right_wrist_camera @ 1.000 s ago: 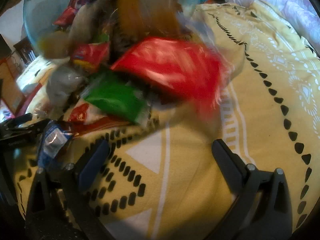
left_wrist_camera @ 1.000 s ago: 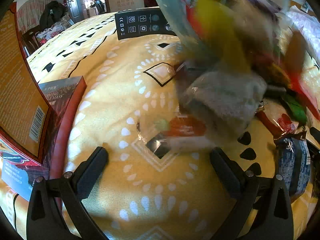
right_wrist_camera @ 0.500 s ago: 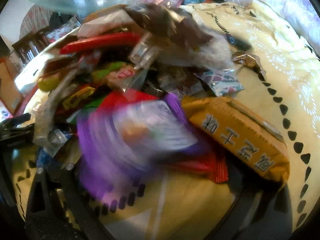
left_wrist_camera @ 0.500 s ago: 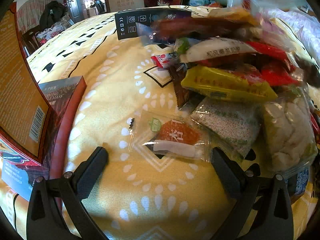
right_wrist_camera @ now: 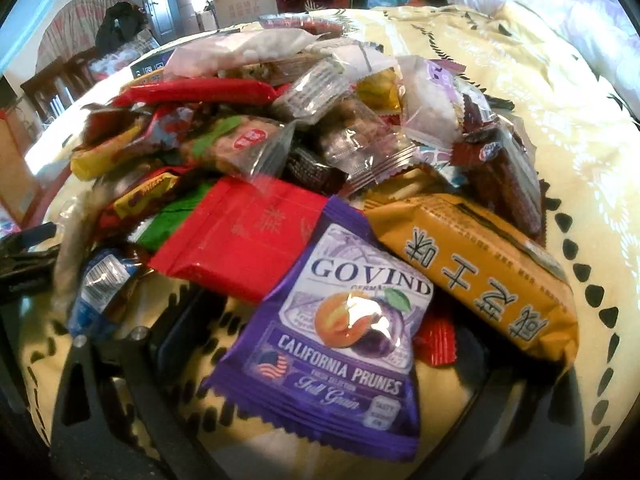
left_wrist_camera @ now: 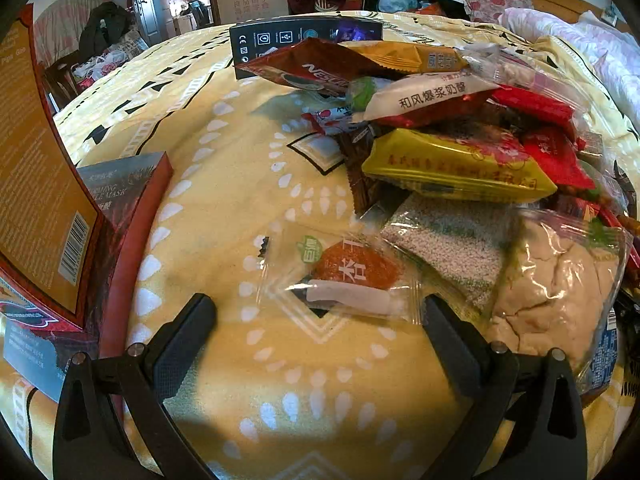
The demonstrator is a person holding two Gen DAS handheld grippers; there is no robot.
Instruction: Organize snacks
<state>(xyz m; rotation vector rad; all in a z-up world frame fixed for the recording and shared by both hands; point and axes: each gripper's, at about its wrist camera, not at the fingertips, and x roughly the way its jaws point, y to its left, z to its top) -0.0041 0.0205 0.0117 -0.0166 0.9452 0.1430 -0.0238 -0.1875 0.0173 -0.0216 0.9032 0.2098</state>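
Snack pile [left_wrist_camera: 472, 152] heaped on the yellow bedspread [left_wrist_camera: 224, 184]. Left gripper [left_wrist_camera: 320, 320] spread wide, empty; a clear packet [left_wrist_camera: 344, 276] lies between its fingertips. Right gripper [right_wrist_camera: 320, 320]: prune packet [right_wrist_camera: 340, 332] covers the fingers, so cannot tell their state. Only left view shows the boxes [left_wrist_camera: 120, 192].

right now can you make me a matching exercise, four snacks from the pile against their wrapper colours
Snacks:
1. California prunes packet
2. Nescafe sachet
3. long bar under the white cream snack
4. snowflake-print packet

Wrapper colours:
A. yellow
B. red
C. purple
D. dark brownish red

Pairs: 1-C, 2-D, 3-A, 4-B
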